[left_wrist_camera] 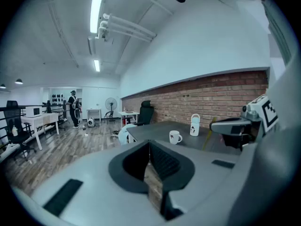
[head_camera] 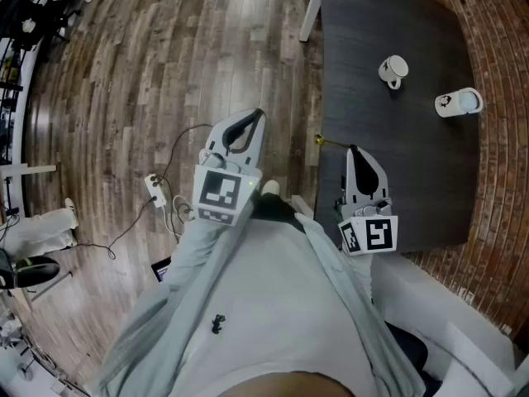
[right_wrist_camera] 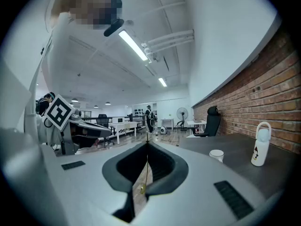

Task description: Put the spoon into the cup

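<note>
**A:** What's here, biggest thing first?

**B:** A dark table [head_camera: 413, 172]. The cup sits toward its far end, and everything else is placed from that cup. The left gripper [head_camera: 259, 112] hangs over the wooden floor, well apart from the cup, with its jaws closed on nothing. The right gripper [right_wrist_camera: 146, 142] is over the table's near part, well short of the cup.

**A:** And smaller things?

**B:** A white bottle [head_camera: 457, 102] stands near the cup [head_camera: 394, 70] on the brick-wall side. The thin gold spoon [right_wrist_camera: 146, 173] is pinched upright between the right jaws – not in the cup yet.

**A:** What could go wrong?

**B:** Likely the slim handle swivelling or slipping in that pinch – or the gripper nudging the light cup or the bottle on approach.
</note>
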`<action>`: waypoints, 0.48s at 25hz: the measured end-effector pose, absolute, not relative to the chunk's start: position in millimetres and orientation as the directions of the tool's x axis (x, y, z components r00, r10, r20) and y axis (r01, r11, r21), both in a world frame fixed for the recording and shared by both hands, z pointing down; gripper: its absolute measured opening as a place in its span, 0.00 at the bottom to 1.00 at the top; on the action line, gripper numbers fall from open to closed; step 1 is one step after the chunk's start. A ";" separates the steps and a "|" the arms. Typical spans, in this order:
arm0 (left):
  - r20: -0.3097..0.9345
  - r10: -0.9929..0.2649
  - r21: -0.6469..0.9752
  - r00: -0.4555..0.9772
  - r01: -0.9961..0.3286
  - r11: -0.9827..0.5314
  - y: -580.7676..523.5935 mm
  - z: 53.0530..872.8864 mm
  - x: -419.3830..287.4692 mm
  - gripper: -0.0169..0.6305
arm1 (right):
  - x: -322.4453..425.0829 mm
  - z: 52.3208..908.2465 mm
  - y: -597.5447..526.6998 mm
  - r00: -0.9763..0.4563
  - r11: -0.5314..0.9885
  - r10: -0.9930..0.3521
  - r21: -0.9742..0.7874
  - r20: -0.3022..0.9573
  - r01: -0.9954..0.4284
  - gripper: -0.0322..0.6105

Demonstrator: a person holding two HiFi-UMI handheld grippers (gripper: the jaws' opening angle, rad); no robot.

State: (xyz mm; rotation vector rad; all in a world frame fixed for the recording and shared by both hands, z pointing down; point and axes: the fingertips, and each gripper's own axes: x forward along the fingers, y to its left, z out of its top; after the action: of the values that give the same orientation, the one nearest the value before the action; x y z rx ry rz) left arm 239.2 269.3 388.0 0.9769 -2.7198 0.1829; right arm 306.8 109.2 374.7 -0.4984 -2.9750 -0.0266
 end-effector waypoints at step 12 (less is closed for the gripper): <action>0.231 -0.623 -0.033 -0.748 -0.645 0.763 293.8 383.4 219.9 0.06 | 287.7 367.4 128.3 -0.948 0.953 0.301 0.004 0.099 0.303 0.08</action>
State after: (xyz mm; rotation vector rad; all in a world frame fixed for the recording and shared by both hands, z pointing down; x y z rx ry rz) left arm 219.9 293.8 383.4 1.0022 -2.7531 0.1631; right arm 287.7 128.3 367.4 -0.4663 -3.0080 -0.0293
